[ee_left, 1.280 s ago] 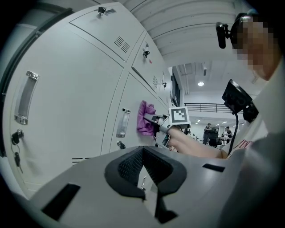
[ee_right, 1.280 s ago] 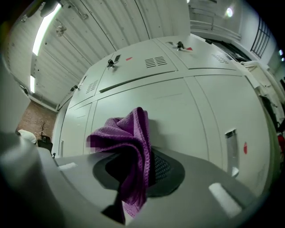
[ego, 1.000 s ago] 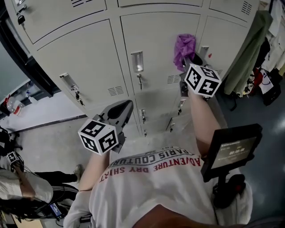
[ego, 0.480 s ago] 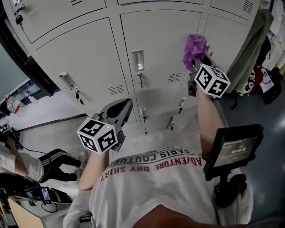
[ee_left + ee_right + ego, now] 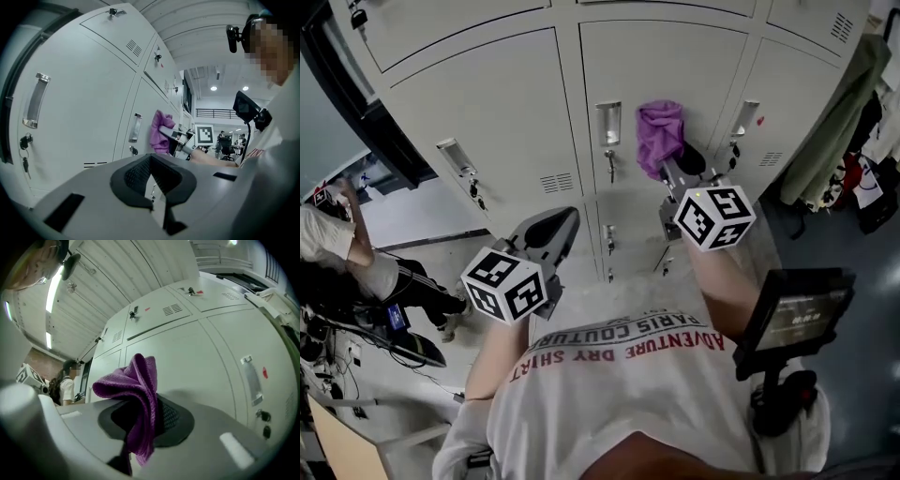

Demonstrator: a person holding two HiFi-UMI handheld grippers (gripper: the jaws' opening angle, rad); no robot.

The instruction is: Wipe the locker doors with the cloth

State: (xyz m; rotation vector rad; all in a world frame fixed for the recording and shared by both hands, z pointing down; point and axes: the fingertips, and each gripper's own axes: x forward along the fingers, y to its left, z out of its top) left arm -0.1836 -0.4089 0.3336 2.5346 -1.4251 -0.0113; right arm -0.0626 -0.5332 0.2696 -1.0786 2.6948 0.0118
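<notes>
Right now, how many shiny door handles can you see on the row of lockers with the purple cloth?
3: the left handle, the middle handle just left of the cloth, and the right handle to the cloth's right. Handles lower down are too small to count.

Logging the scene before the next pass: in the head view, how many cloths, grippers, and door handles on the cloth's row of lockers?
Crumpled purple cloth: 1
Handheld two-jaw grippers: 2 (left gripper, right gripper)
Silver metal door handles on that row: 3
Total: 6
</notes>
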